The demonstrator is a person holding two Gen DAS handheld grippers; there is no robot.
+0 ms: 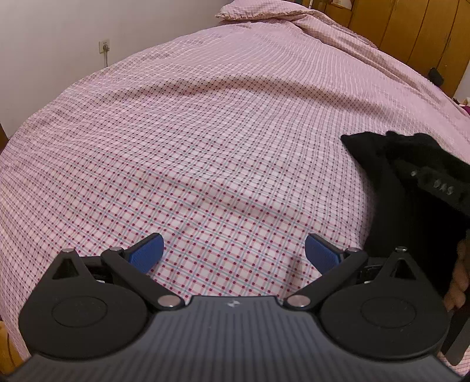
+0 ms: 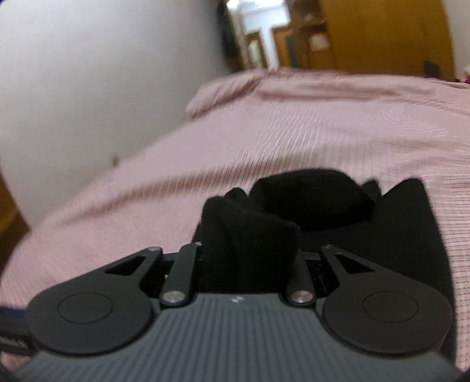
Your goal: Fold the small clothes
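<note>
My right tongs (image 2: pixel 249 258) pinch a bunched fold of the black garment (image 2: pixel 382 235) lying on the bed (image 1: pixel 205 132); my left tongs (image 1: pixel 234 252) gape empty, the garment at their 2 o'clock. Risk: the thick bunch slips free, undoing the fold.

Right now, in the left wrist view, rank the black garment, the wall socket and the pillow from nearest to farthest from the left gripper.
1. Black garment: nearest, just right of the open left gripper, on the checked bedspread.
2. Wall socket: far left, on the white wall.
3. Pillow: farthest, at the bed's head, top centre.
</note>
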